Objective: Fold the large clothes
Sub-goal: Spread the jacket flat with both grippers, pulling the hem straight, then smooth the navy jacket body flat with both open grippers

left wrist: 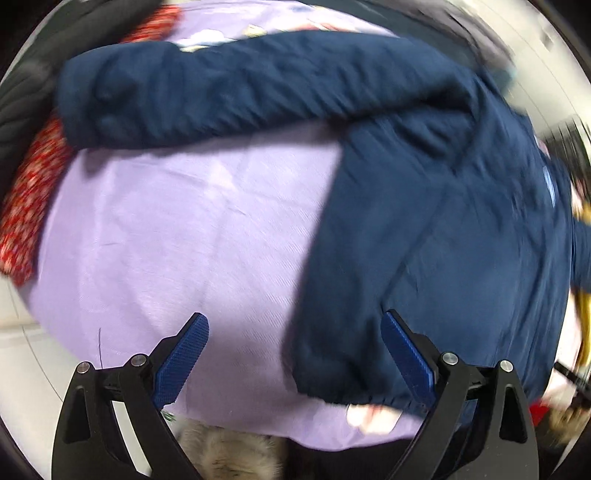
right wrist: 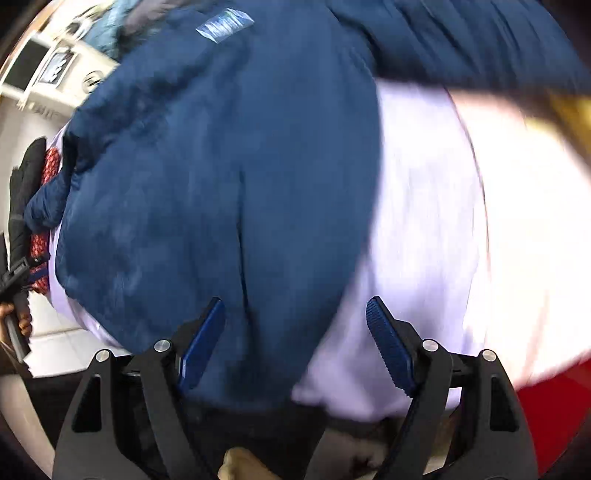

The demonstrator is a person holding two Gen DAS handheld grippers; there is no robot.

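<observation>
Left gripper (left wrist: 295,354): mine, jaws apart, empty.
Right gripper (right wrist: 295,343): spread wide, nothing held.
Jacket (left wrist: 424,221): navy, flat on lilac sheet (left wrist: 166,240), hem at five o'clock.
Next, I judge: pinch hem corners squarely, fold evenly.

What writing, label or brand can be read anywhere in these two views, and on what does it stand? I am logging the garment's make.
No text can be read in either view.
Pale blue patch on the navy jacket: printed marks, too blurred to read.
The same patch in the left wrist view: too small and smeared.
Prints on the lilac sheet: pictures only, blurred.
</observation>
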